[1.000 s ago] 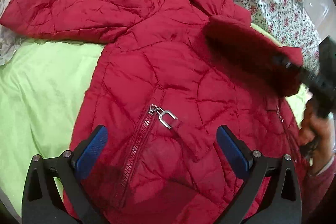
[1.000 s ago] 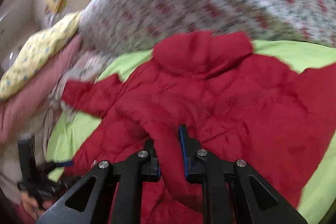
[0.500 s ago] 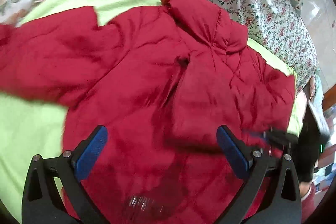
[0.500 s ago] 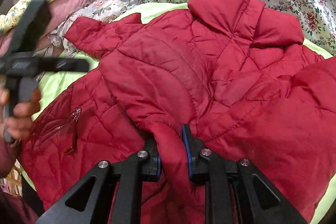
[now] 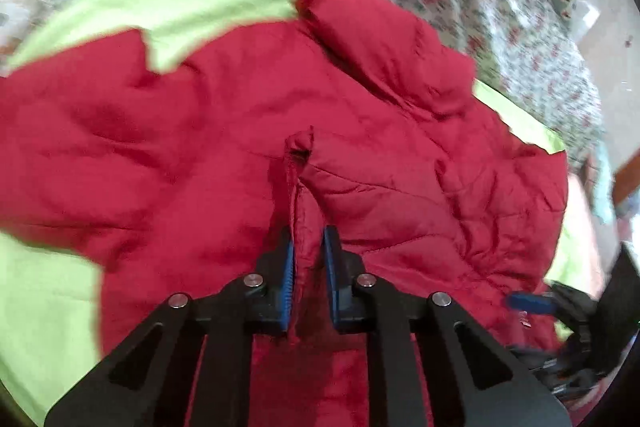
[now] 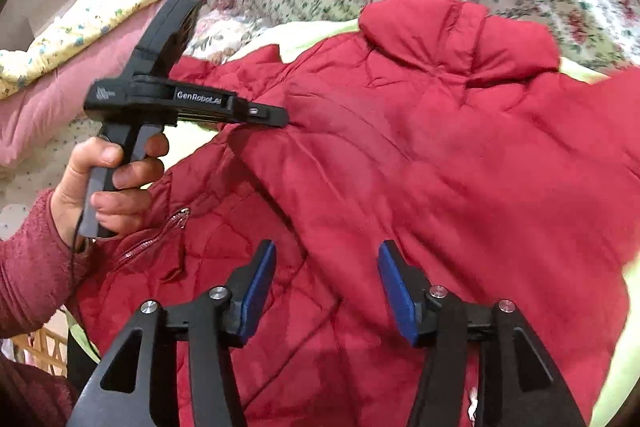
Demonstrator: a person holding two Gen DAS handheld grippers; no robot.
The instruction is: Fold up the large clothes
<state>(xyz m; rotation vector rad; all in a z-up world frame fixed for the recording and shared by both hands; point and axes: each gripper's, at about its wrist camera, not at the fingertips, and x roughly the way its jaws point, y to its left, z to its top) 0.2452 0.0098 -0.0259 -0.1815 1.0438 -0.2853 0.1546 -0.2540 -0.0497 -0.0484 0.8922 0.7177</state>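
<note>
Left gripper [image 5: 308, 255]: fingers clenched on a jacket [image 5: 240, 131] fold | Right gripper [image 6: 326, 291]: fingers opening, nothing pinched, above the jacket.

"GenRobot.AI" printed white on left tool [image 6: 280, 117] black body.

A: How does the left hand-held gripper [image 5: 308, 259] stand?

B: Pointing steeply down, its blue pads [image 5: 287, 267] drawn close together, pinching a fold of the jacket [image 5: 400, 155] between them.

A: Who holds it?

B: From the right wrist view, a hand [image 6: 108, 183] wraps its grey handle, fingers curled round the front, a fuzzy sleeve [image 6: 32, 259] at the wrist.

A: And the right hand-held gripper [image 6: 326, 291]?

B: Also angled down. Its jaws are opening; the pads [image 6: 258, 287] stand apart above the fabric and press on nothing. From the left wrist view it sits at the right edge, blurred.
</note>
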